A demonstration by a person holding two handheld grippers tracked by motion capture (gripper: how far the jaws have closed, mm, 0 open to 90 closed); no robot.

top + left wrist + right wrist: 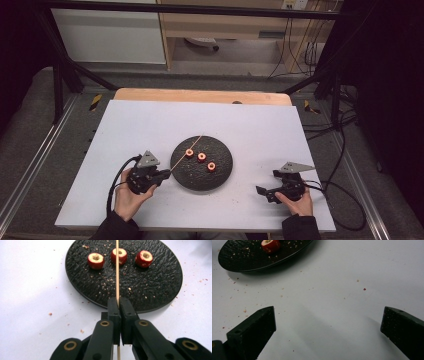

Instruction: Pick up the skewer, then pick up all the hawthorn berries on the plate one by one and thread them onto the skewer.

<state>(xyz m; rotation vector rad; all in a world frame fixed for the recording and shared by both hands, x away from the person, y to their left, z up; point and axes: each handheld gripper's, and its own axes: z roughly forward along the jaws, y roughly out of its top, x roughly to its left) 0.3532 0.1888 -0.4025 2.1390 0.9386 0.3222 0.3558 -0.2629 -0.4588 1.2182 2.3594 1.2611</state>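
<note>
Skewer (117,272), thin, light and easily snapped, is pinched near its lower end by the closed left gripper (117,301), its tip over the plate (160,290) of fruit rings (95,260), while the right gripper (328,322) gapes empty

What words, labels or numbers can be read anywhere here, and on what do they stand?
None can be read.
The black plate, the three red fruit pieces, the wooden skewer clamped in the left gripper, the open right gripper and the white table bear no print.
The yellow and black markers on the floor show stripes, no letters.
</note>
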